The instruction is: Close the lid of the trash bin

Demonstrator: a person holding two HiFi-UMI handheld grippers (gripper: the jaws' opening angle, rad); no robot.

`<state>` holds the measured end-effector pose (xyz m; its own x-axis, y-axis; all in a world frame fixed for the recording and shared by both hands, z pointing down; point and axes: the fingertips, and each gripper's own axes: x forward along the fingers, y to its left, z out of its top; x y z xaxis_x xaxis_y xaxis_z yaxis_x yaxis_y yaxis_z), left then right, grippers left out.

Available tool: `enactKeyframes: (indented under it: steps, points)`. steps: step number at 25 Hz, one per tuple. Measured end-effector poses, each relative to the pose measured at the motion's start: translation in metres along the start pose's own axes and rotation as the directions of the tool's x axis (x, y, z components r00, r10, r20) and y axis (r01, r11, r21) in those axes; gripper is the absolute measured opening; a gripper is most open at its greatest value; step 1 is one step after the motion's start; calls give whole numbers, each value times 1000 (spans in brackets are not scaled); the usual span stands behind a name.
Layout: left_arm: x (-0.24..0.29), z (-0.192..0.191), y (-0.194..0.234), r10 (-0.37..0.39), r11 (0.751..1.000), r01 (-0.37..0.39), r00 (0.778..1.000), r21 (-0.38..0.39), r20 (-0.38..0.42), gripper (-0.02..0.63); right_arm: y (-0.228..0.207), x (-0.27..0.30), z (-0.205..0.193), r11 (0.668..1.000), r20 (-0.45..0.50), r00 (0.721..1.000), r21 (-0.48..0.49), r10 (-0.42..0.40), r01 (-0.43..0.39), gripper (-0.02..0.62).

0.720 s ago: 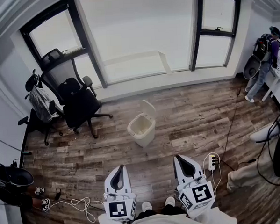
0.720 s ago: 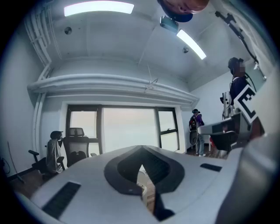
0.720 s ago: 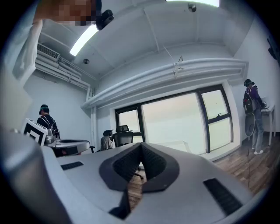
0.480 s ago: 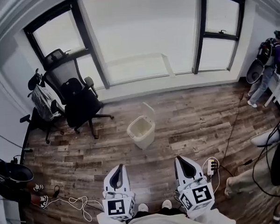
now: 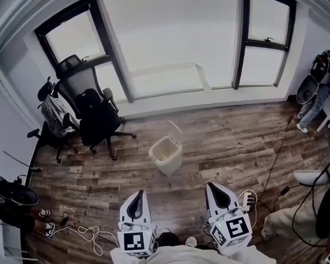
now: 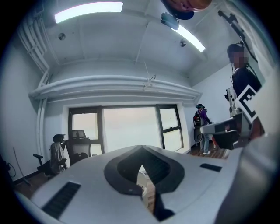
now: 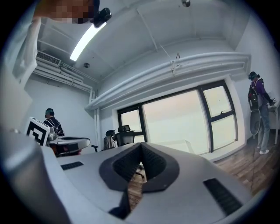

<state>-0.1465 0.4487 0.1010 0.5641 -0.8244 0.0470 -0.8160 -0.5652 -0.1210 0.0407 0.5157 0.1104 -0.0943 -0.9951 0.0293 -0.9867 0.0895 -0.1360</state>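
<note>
The left gripper [image 6: 141,157] has its jaws shut, tips meeting, with nothing between them; only a thin slit shows below the tips. The right gripper [image 7: 141,153] is the same, jaws together and empty. Both are held side by side, low and close to the person's body, pointing forward over the wooden floor [image 5: 226,147].

Ahead of the jaws, well apart from them and roughly between the lines of the two grippers, the cream trash bin [image 5: 166,152] stands on the floor. Its lid [image 5: 174,127] is tipped up at the far rim, so the bin is open.

Just right of the right jaws lies a white power strip [image 5: 247,200]. Left of the left jaws lies a loose white cable [image 5: 87,233]. Beyond the bin and to the left, black office chairs [image 5: 95,118] stand by the window [image 5: 171,40].
</note>
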Motion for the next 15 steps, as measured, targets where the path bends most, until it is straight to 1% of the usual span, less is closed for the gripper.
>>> enactKeyframes:
  steps: [2, 4, 6, 11, 15]
  points:
    - [1, -2, -2, 4, 1000, -4, 1000, -6, -12, 5, -1, -1, -1, 1000, 0, 1000, 0, 7, -7, 23]
    - [6, 1, -6, 0, 1000, 0, 1000, 6, 0, 5, -5, 0, 0, 1000, 4, 1000, -1, 8, -8, 23]
    - [11, 1, -9, -7, 1000, 7, 1000, 14, 2, 5, -9, 1, -1, 1000, 7, 1000, 1, 2, -2, 23]
    - [30, 1, -9, -23, 1000, 23, 1000, 7, -8, 5, -17, 10, -4, 1000, 1, 1000, -1, -19, 19, 23]
    - [53, -15, -10, -47, 999, 48, 999, -7, 5, 5, -29, 24, -12, 999, -16, 999, -6, -33, 33, 23]
